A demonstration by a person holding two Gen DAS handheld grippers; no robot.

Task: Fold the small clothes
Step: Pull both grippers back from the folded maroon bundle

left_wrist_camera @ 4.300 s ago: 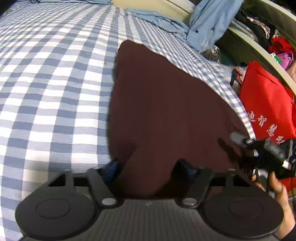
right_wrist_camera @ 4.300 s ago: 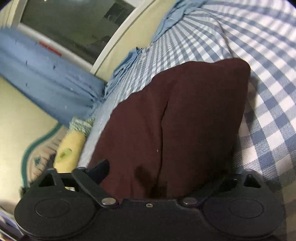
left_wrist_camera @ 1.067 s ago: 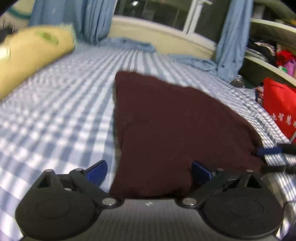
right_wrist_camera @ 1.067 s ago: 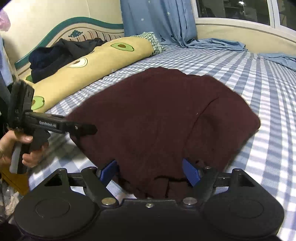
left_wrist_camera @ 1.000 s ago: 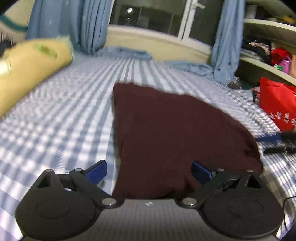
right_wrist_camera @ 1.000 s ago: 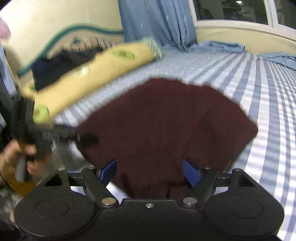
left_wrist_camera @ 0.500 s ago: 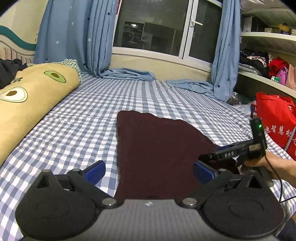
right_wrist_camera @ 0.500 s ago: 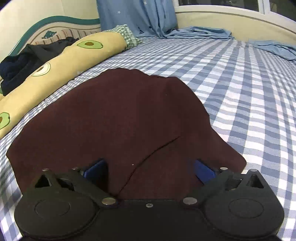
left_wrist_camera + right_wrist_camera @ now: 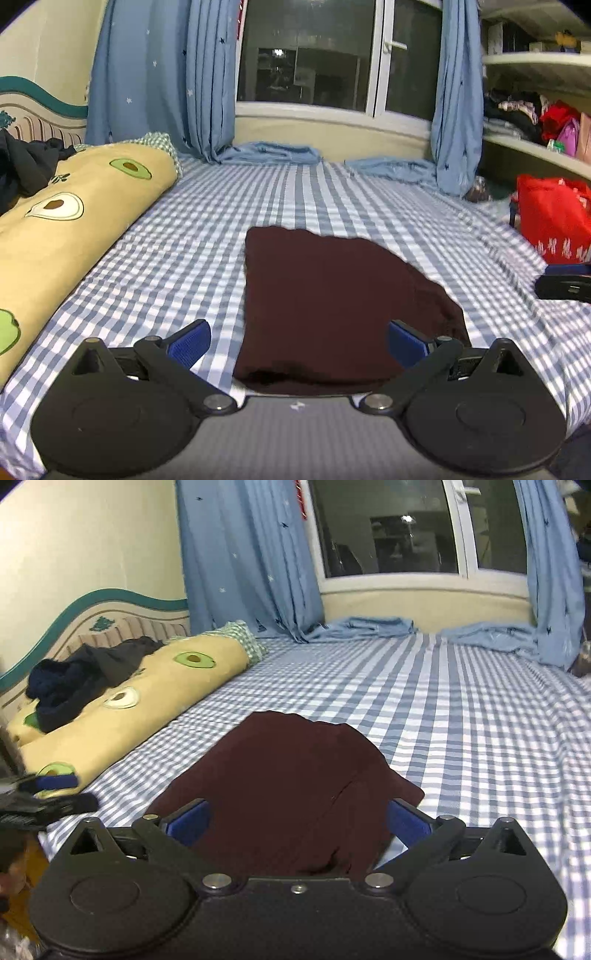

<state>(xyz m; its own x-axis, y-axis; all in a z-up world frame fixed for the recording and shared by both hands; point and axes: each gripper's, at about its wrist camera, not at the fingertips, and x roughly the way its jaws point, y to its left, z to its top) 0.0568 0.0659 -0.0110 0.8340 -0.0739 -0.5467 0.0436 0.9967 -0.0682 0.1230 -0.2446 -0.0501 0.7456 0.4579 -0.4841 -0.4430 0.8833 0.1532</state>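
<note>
A folded dark maroon garment (image 9: 332, 295) lies flat on the blue-and-white checked bed (image 9: 221, 229). It also shows in the right wrist view (image 9: 288, 782). My left gripper (image 9: 297, 338) is open and empty, held just above the garment's near edge. My right gripper (image 9: 297, 818) is open and empty, above the garment's near right corner. The right gripper's tip shows at the right edge of the left wrist view (image 9: 565, 282). The left gripper's tip shows at the left of the right wrist view (image 9: 51, 794).
A long yellow avocado-print pillow (image 9: 66, 221) lies along the left side, with dark clothes (image 9: 81, 679) on it by the headboard. A red bag (image 9: 554, 225) and shelves (image 9: 535, 147) stand at the right. Blue curtains (image 9: 159, 81) and a window are beyond the bed.
Both grippers let go of the garment and opened. They pulled back and rose, leaving the garment folded flat on the bed. The right gripper moved off the garment toward the right.
</note>
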